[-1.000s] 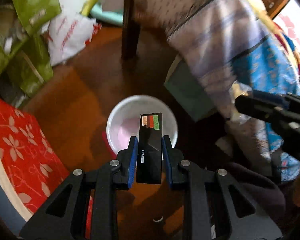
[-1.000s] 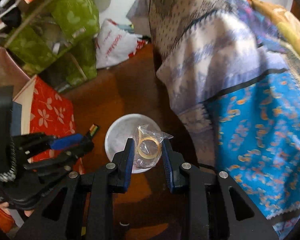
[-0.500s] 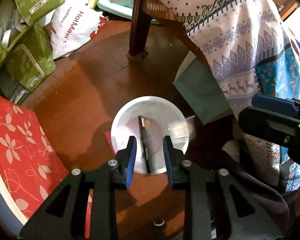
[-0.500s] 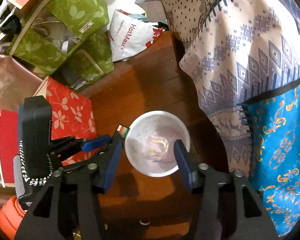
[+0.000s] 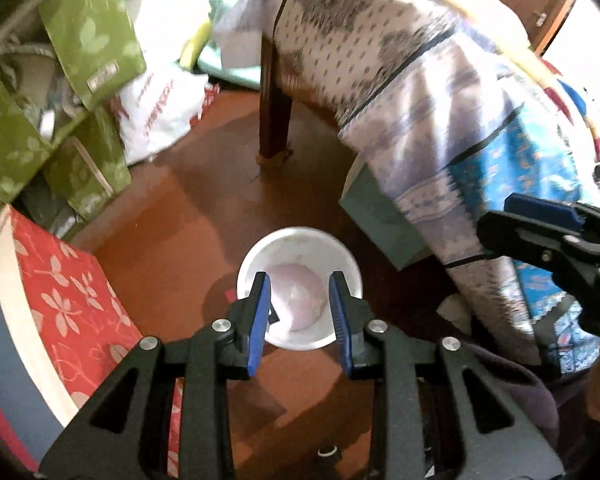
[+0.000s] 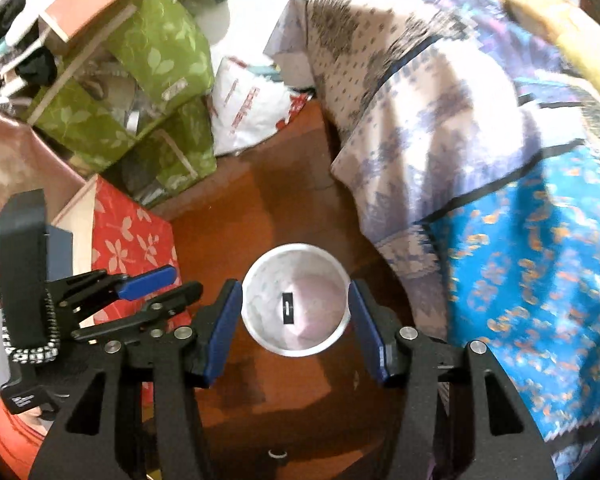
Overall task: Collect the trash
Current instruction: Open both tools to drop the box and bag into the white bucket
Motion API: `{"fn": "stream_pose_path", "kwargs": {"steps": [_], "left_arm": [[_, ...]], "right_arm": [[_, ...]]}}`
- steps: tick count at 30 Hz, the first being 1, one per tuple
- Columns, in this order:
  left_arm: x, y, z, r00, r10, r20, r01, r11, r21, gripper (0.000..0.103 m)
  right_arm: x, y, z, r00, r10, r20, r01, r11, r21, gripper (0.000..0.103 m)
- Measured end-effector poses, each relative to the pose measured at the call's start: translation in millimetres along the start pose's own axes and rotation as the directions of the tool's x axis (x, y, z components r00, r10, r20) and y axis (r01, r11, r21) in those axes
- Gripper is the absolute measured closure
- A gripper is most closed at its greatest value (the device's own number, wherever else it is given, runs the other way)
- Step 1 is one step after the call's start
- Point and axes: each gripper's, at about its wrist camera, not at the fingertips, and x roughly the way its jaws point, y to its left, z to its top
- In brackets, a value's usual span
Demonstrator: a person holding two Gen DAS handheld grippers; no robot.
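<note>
Left wrist view: left gripper (image 5: 299, 280) is hanging released and empty over the bin (image 5: 256, 256) on the floor. Right gripper (image 6: 296, 292) is standing wide, empty; black trash (image 6: 287, 308) is lying inside bin.

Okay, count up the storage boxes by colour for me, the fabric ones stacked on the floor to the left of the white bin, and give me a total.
Green leaf-print fabric boxes: 3
Red flower-print fabric box: 1
Total: 4

Left gripper (image 5: 298, 292) and right gripper (image 6: 295, 312), jaws apart, seemingly empty.
</note>
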Motion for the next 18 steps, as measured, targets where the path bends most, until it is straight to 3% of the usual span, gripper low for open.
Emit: {"fn": "stream_pose_path", "kwargs": {"steps": [8,18], "left_arm": [[-84.2,-30.1,-1.0,0.988,-0.028,0.151,0.022,0.999,0.041,0.074],[-174.4,-85.6,-9.7,0.947,-0.084,0.309,0.043,0.989,0.139,0.069]], "right_arm": [[-72.3,1.5,-14.9,0.988,-0.048,0.148,0.044,0.999,0.026,0.052],[-179.9,1.3,-48.5,0.926,-0.141,0.352,0.126,0.990,0.066,0.052]]}}
